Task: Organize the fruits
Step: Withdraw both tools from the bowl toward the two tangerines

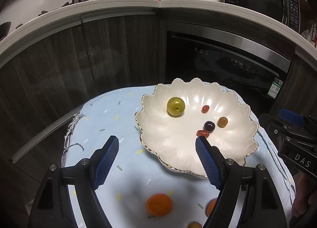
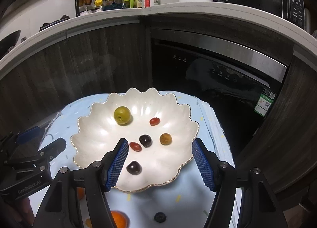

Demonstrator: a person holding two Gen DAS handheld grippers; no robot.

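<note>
A: Left wrist view: left gripper (image 1: 157, 141) spread wide, nothing between the blue ribbed pads, hovering over the pale blue patterned cloth (image 1: 111, 121) beside the white scalloped ceramic dish (image 1: 158, 93). Already in the dish: round green fruit (image 1: 176, 107), two small red ones, a dark one, a brownish one. Still outside, on the cloth below: round orange citrus (image 1: 159, 204), blurred.

B: Risk there: round citrus, apt to roll off the cloth if nudged off-centre.

A: Right wrist view: right gripper (image 2: 159, 147) released too, empty, above the dish's near rim, with a dark round fruit (image 2: 134, 167) lying between the pads, untouched. Small dark blue fruit (image 2: 160, 217) on the cloth below.

B: Hazard here: clipping the gilt rim, tipping the dish, scattering everything.
</note>
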